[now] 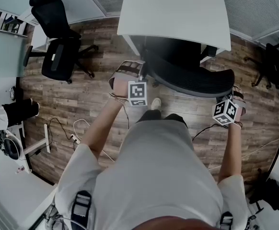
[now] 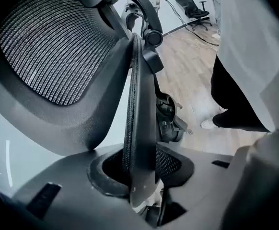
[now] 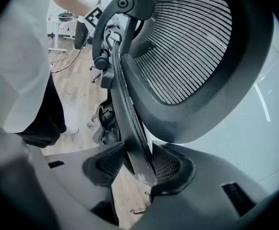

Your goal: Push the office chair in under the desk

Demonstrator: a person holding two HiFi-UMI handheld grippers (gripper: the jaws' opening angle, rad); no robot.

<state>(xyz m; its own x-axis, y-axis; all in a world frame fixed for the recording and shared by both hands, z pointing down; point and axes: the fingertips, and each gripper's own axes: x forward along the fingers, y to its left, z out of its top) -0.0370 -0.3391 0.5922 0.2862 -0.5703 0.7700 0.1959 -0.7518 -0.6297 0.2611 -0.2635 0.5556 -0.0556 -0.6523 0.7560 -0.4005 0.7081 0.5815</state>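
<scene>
The black mesh office chair (image 1: 192, 80) stands with its seat under the white desk (image 1: 173, 13), its curved backrest towards me. My left gripper (image 1: 132, 75) is at the backrest's left end. In the left gripper view the backrest rim (image 2: 139, 104) runs between the jaws of that gripper (image 2: 139, 169), which is shut on it. My right gripper (image 1: 234, 97) is at the backrest's right end. In the right gripper view the rim (image 3: 125, 104) lies between the jaws of that gripper (image 3: 137, 164), against one pad with a small gap at the other.
A second black office chair (image 1: 58, 51) stands at the back left and a third (image 1: 273, 61) at the far right. Cables (image 1: 77, 128) trail over the wooden floor beside a desk leg (image 1: 39, 143). My shoe (image 1: 155, 103) is just behind the chair.
</scene>
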